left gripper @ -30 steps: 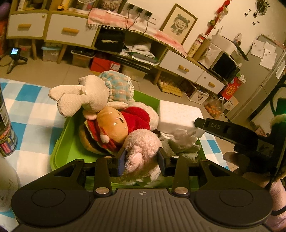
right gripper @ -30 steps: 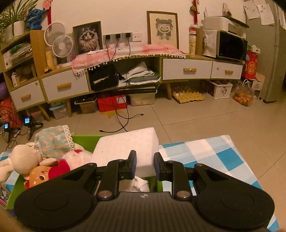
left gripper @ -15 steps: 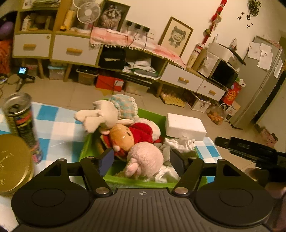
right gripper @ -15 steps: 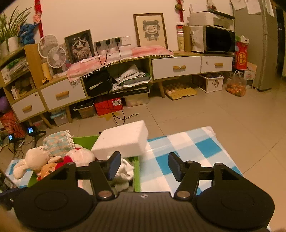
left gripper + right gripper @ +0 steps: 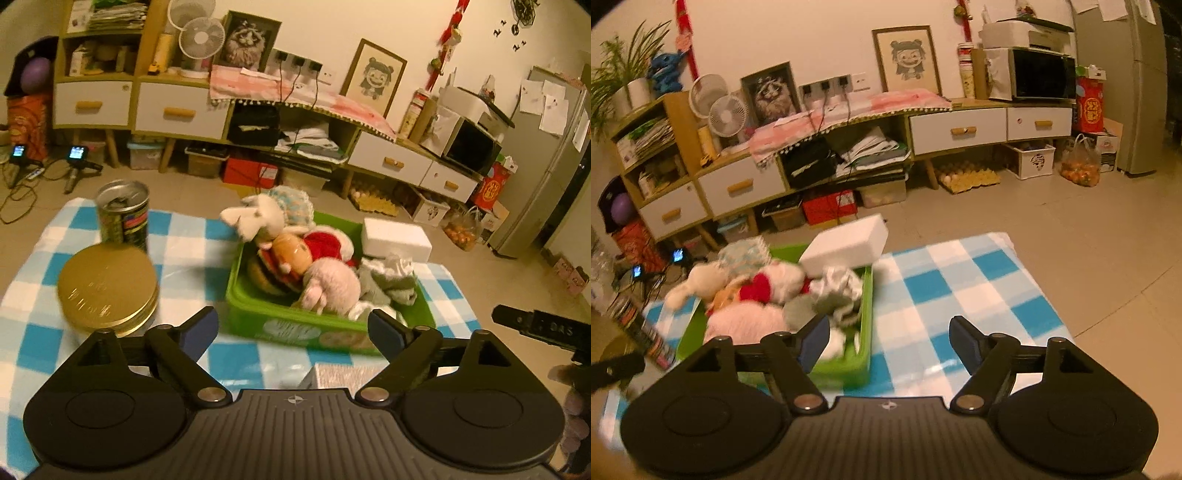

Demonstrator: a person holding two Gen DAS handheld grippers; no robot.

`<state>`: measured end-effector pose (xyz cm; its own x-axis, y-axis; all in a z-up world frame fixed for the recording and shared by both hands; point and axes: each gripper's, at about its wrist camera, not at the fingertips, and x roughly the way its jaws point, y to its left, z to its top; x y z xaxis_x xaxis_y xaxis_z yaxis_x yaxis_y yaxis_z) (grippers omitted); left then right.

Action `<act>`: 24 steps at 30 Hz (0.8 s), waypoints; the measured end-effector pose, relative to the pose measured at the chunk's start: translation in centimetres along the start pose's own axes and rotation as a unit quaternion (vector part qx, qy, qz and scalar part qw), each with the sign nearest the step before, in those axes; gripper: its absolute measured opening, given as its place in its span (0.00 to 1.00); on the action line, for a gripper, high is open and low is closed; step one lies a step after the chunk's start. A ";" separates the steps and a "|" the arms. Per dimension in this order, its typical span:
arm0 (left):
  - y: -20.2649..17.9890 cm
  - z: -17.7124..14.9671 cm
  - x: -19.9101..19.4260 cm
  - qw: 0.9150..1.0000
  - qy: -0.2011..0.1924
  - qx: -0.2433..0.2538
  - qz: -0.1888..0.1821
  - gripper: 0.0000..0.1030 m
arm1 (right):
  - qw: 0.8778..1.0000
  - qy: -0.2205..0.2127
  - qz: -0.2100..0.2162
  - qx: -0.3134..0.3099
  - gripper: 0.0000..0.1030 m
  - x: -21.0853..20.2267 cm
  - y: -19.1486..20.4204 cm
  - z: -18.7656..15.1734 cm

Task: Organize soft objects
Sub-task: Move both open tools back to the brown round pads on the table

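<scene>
Both my grippers had pulled back from the green bin (image 5: pixel 258 325): my left gripper (image 5: pixel 291 330) released the pink plush (image 5: pixel 338 286) and stood wide open, empty; my right gripper (image 5: pixel 886 341) also. Only the left view showed the gold tin (image 5: pixel 107 290) and the can (image 5: pixel 123 216).

"oas" reads in raised letters on the black bar of the right tool (image 5: pixel 546 326) at the left wrist view's right edge. print on the gold tin lid (image 5: pixel 107 286), green bin front (image 5: pixel 295 330) and can (image 5: pixel 123 216) is too blurred to read.
</scene>
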<state>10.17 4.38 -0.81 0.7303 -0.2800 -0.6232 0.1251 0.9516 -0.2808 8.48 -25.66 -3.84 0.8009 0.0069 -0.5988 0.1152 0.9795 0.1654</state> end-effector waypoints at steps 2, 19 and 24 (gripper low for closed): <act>0.1 -0.6 -0.6 1.000 0.003 0.005 0.005 0.88 | 1.000 0.006 0.005 -0.003 0.58 -0.9 0.0 -1.0; 0.3 -8.1 -0.4 0.995 0.062 0.072 0.011 0.95 | 0.995 0.056 0.053 -0.056 0.68 -2.6 -0.1 -10.5; 0.0 -11.0 1.2 0.991 0.082 0.105 -0.008 0.95 | 0.990 0.064 0.077 -0.097 0.68 -1.9 -0.3 -13.5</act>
<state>3.60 2.67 -9.60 0.6102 -0.2957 -0.7350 0.2853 0.9475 -0.1444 -1.01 -23.19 -13.38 0.7173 0.1724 -0.6752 -0.1275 0.9850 0.1161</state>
